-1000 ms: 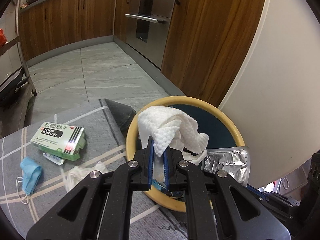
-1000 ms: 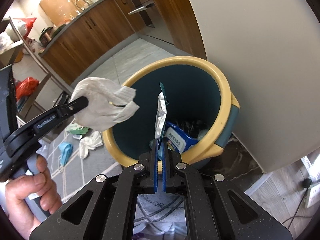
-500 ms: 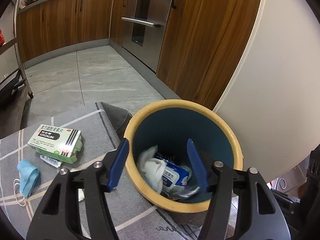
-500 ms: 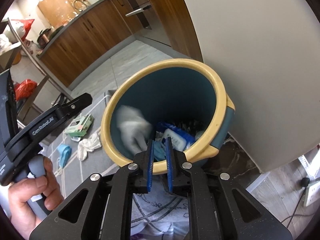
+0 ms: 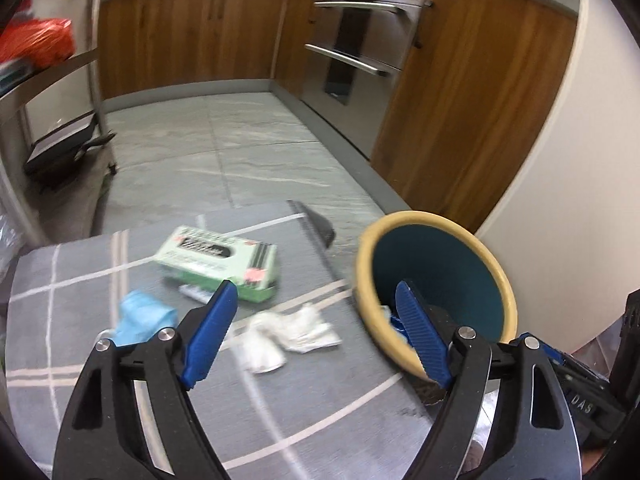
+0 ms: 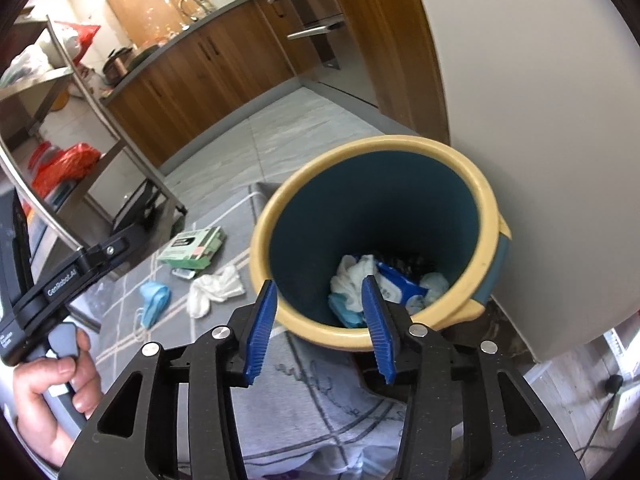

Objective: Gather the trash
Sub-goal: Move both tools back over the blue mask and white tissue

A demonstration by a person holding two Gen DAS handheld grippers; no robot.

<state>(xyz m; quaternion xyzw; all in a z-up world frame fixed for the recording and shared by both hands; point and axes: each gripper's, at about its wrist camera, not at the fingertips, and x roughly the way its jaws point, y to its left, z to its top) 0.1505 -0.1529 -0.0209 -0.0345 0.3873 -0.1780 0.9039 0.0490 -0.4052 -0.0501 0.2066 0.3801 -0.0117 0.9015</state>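
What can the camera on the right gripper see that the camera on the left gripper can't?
Only the right wrist view looks down to the bottom of the bin, where a white tissue and a blue packet lie. It also shows the hand holding the left gripper, and a wall socket.

Only the left wrist view shows the left gripper with its jaws open and empty, and both oven handles.

Both show the bin, the green box, the blue mask, the crumpled tissue and the grey rug.
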